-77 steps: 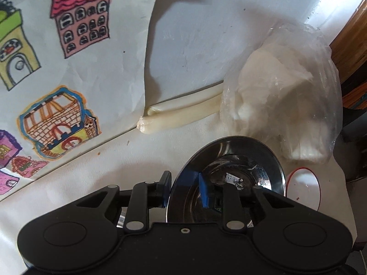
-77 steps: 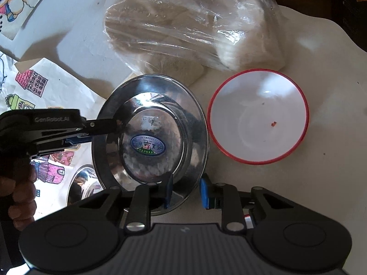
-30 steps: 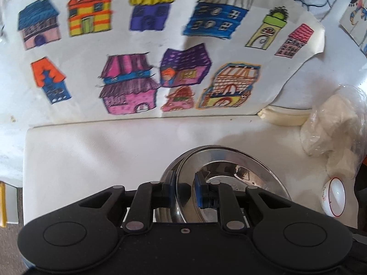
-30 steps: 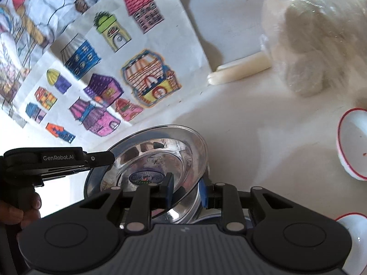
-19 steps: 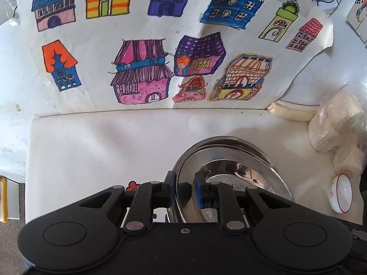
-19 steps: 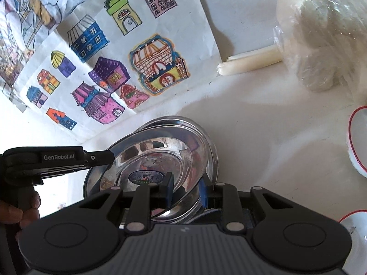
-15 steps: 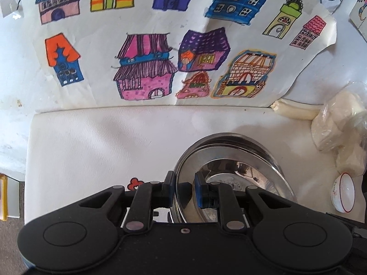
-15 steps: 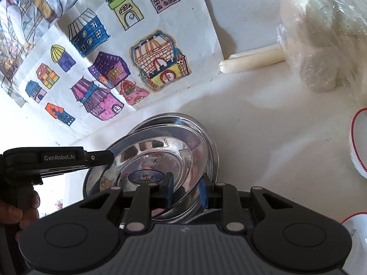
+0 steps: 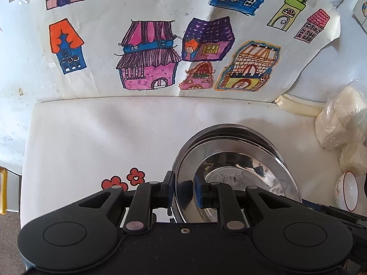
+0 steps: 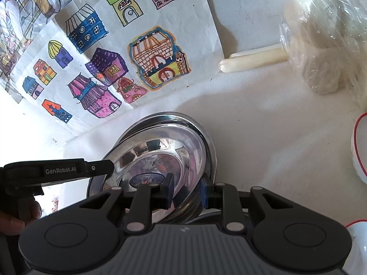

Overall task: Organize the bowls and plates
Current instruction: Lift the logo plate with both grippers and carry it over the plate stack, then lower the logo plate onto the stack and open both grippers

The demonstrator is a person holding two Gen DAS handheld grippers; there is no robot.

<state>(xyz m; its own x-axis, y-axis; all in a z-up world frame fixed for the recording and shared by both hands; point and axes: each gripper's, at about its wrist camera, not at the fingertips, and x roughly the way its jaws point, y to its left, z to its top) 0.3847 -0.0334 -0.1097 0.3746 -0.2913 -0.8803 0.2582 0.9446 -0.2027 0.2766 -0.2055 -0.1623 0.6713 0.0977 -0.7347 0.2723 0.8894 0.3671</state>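
Observation:
A shiny steel plate (image 9: 238, 171) (image 10: 156, 158) hangs tilted just over a second steel plate (image 9: 229, 129) (image 10: 207, 144) lying on the white table. My left gripper (image 9: 184, 189) (image 10: 110, 168) is shut on the upper plate's left rim. At the near rim my right gripper (image 10: 186, 192) is shut on the same plate. Whether the two plates touch is hidden. A white bowl with a red rim (image 9: 347, 191) (image 10: 360, 146) sits to the right, and another (image 10: 357, 240) lies at the lower right edge.
A sheet of coloured house drawings (image 9: 160, 45) (image 10: 114, 57) lies beyond the plates. A clear bag of white lumps (image 9: 339, 123) (image 10: 325, 34) and a white tube (image 9: 298, 107) (image 10: 252, 59) lie far right. A hand (image 10: 13, 220) holds the left gripper.
Both grippers carried the steel plate left, away from the white bowl and bag, to above the second steel plate near the drawings. Their grips stayed shut.

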